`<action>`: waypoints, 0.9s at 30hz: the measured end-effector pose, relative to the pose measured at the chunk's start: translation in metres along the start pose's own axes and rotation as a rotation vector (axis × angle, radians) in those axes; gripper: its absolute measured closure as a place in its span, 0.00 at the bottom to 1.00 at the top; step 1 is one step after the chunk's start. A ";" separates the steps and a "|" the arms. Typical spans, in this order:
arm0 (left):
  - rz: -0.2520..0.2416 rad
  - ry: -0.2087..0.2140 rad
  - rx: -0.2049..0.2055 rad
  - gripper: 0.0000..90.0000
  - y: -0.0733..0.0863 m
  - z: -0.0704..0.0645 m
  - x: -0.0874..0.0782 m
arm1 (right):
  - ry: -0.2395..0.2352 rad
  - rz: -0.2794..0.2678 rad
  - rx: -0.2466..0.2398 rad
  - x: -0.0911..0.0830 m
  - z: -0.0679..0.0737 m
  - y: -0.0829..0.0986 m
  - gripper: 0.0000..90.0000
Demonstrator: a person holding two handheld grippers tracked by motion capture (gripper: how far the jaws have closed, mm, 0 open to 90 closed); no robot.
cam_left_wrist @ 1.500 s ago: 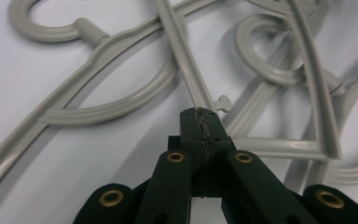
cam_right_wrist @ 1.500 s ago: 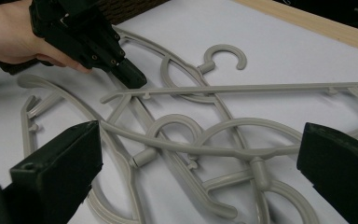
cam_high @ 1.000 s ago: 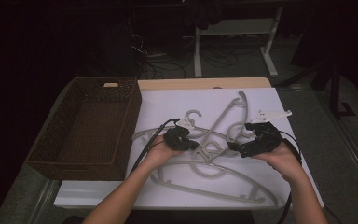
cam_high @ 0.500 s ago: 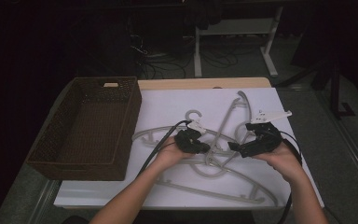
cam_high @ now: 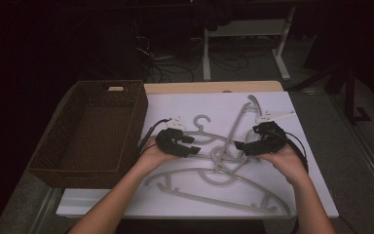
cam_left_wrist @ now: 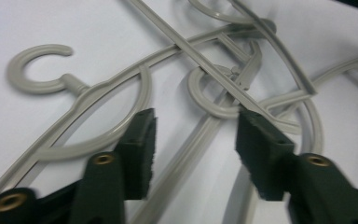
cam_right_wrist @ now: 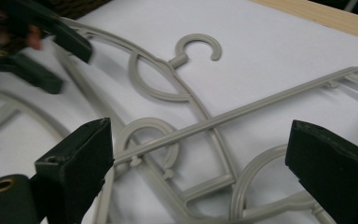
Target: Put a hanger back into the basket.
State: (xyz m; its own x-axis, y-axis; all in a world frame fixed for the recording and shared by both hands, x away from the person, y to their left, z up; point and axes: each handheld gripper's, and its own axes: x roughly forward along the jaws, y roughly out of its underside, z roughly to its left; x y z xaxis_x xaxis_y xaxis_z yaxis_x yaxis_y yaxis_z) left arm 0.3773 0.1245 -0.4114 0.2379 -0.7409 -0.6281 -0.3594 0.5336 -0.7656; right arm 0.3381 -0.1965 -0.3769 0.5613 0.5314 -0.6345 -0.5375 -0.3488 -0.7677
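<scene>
change: your left tool (cam_high: pixel 191 146) has slid right, off the pile's left edge and in over the hangers (cam_high: pixel 219 161); your right tool (cam_high: pixel 240 146) has hardly shifted.
meaning: you look set for a two-sided pick on the tangle, nothing lifted yet, my read.
left tool state: jaws apart, straddling the shoulder bar of the hooked hanger (cam_left_wrist: pixel 88 100), not closed on it.
right tool state: jaws wide apart over a crossing straight bar (cam_right_wrist: pixel 242 114), gripping nothing.
where: hangers lie flat and interlocked on the white worktop (cam_high: pixel 175 105), between your two tools, right of the wicker basket (cam_high: pixel 90 129).
hooked hanger pointing: hook (cam_high: pixel 203 120) faces the far edge; long axis runs roughly left-right.
front hanger (cam_high: pixel 224 197) axis: left-right, tilted down to the right.
third hanger (cam_high: pixel 246 109) axis: diagonal, far end toward the far-right corner.
next: untangling needed first, likely.
</scene>
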 end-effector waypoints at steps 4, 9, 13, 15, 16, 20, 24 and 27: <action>-0.027 0.000 -0.022 0.42 0.010 0.002 -0.014 | 0.016 0.014 0.022 0.012 -0.003 -0.005 0.11; -0.043 -0.004 -0.033 0.23 0.018 -0.001 -0.022 | 0.099 0.059 0.098 0.043 -0.019 -0.016 0.17; -0.060 -0.013 -0.029 0.18 0.019 -0.007 -0.025 | 0.151 0.081 0.163 0.063 -0.032 -0.022 0.23; -0.075 -0.016 -0.034 0.18 0.018 -0.008 -0.027 | 0.171 0.095 0.176 0.073 -0.036 -0.026 0.26; -0.082 -0.015 -0.038 0.18 0.018 -0.008 -0.028 | 0.181 0.103 0.182 0.077 -0.038 -0.027 0.28; -0.080 -0.008 -0.033 0.18 0.017 -0.010 -0.026 | 0.208 0.141 0.209 0.095 -0.044 -0.033 0.33; -0.073 -0.002 -0.029 0.18 0.017 -0.012 -0.023 | 0.230 0.178 0.233 0.109 -0.049 -0.035 0.39; -0.069 0.000 -0.026 0.18 0.017 -0.013 -0.022 | 0.238 0.215 0.246 0.117 -0.050 -0.035 0.43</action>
State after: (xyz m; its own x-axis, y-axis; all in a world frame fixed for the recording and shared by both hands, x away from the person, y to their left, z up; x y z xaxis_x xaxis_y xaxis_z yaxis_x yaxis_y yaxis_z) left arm 0.3540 0.1440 -0.4087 0.2630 -0.7757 -0.5736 -0.3658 0.4700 -0.8033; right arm 0.4546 -0.1610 -0.4289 0.5344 0.2628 -0.8033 -0.7768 -0.2220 -0.5894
